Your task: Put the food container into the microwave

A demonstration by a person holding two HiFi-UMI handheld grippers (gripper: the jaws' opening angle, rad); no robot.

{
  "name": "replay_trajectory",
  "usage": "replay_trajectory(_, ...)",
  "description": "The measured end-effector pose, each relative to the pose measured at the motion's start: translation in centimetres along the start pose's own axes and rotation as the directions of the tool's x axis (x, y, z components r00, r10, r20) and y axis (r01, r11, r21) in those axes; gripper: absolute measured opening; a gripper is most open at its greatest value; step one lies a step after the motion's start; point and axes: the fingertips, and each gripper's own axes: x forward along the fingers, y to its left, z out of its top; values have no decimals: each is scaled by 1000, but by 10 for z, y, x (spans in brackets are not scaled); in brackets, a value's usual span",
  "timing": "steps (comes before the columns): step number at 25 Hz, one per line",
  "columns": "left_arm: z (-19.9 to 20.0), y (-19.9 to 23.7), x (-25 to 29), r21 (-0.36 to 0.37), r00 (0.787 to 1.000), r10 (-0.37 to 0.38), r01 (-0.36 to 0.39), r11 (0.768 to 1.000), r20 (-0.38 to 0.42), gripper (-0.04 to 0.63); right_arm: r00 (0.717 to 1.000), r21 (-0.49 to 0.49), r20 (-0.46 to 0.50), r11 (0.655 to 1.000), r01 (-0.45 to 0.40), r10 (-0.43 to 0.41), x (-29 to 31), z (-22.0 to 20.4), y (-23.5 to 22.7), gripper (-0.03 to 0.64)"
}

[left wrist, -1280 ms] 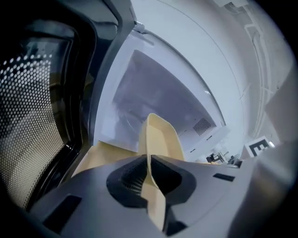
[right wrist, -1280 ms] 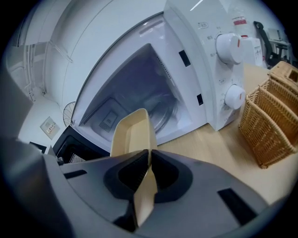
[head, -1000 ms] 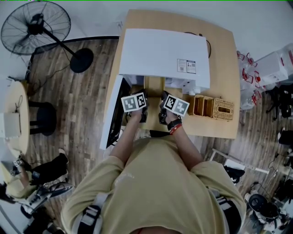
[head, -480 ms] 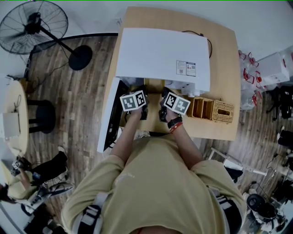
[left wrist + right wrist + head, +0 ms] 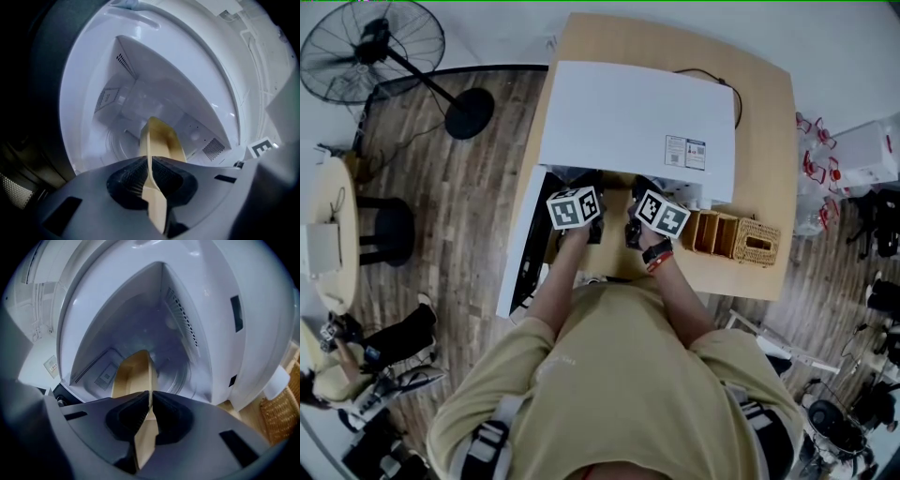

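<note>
The white microwave (image 5: 637, 122) stands on a wooden table (image 5: 764, 112) with its door (image 5: 525, 239) swung open to the left. Both grippers reach into its opening. My left gripper (image 5: 149, 176) is shut on one thin rim of the tan food container (image 5: 161, 140). My right gripper (image 5: 150, 411) is shut on the opposite rim of the same container (image 5: 136, 371). The container hangs level over the cavity floor and the glass turntable (image 5: 117, 140). In the head view the left gripper (image 5: 584, 187) and right gripper (image 5: 642, 192) sit side by side, and the container is hidden.
To the right of the microwave stand a wooden organizer (image 5: 715, 232) and a wicker basket (image 5: 757, 239). A control knob (image 5: 276, 383) sticks out at the cavity's right. On the floor to the left are a standing fan (image 5: 370, 47) and a small round table (image 5: 328, 234).
Both grippers have moved a little forward into the microwave opening, carrying the container with them. Their grip has not changed.
</note>
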Motion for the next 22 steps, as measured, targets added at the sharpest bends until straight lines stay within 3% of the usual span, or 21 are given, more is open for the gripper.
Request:
replay_trajectory(13,9,6,23,59,1000,23,-22,998,-16,35,1000,-2,-6,1000,-4,4,22,11,-5,44)
replay_trajectory(22,13,5,34,100,1000,20,-19,995,-3,38,1000,-55,1,998,4,-4,29,13,-6,50)
